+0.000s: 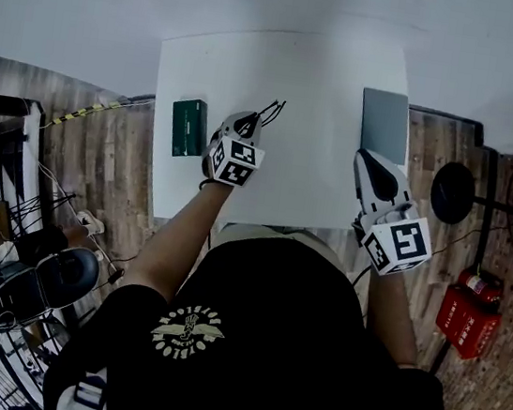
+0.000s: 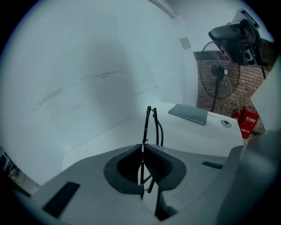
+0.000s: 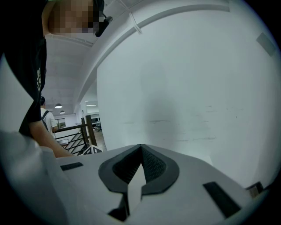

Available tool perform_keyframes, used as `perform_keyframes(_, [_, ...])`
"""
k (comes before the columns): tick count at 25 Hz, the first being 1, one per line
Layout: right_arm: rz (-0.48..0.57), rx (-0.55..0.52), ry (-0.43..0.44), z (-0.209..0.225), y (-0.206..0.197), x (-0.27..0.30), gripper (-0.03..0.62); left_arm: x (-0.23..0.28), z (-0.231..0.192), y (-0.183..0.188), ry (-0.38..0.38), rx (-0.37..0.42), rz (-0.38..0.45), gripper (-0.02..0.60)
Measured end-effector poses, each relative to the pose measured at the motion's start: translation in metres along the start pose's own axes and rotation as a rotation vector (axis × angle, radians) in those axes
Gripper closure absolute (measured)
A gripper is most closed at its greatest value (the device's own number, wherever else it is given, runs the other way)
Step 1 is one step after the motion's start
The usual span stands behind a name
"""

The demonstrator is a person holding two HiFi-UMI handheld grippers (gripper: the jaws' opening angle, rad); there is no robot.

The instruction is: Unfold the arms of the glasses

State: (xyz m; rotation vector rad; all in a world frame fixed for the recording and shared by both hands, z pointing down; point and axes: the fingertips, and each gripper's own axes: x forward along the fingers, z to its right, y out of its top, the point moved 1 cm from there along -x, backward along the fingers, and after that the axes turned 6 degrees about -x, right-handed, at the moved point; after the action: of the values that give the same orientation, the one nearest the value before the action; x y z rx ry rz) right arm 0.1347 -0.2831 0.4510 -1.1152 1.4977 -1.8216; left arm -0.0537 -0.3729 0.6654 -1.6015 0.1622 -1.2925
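Observation:
My left gripper (image 1: 249,124) is shut on thin black glasses (image 1: 271,111), held above the white table (image 1: 313,75). In the left gripper view the glasses (image 2: 150,125) stand up edge-on from between the closed pads (image 2: 141,146), with the frame and a curved arm close together above the jaws. My right gripper (image 1: 373,164) hovers at the table's right side, near the grey laptop (image 1: 384,123). Its jaws are shut with nothing between them (image 3: 140,147), and that view faces a white wall.
A dark green box (image 1: 188,127) lies on the table left of my left gripper. The closed laptop (image 2: 189,113) lies at the table's far right. A fan (image 2: 218,74) and red fire extinguishers (image 1: 469,310) stand on the wooden floor to the right.

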Motion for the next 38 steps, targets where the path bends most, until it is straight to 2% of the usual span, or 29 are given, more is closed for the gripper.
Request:
perform_keyframes(9, [0.025,-0.021,-0.001,-0.002,0.008,-0.019,0.594,-0.048,-0.008,0.034,0.033,-0.171,0.125,0.560])
perform_keyframes(20, [0.054,-0.039,0.008,-0.007,0.012,-0.038,0.594,-0.094,-0.014,0.052,0.074,-0.272,0.232,0.560])
perform_keyframes(33, [0.080,-0.079,0.067,-0.024,0.020,-0.048,0.594,-0.165,-0.002,0.081,0.095,-0.330,0.395,0.560])
perform_keyframes(38, [0.084,-0.090,0.092,-0.032,0.021,-0.050,0.594,-0.191,0.005,0.098,0.108,-0.304,0.453,0.560])
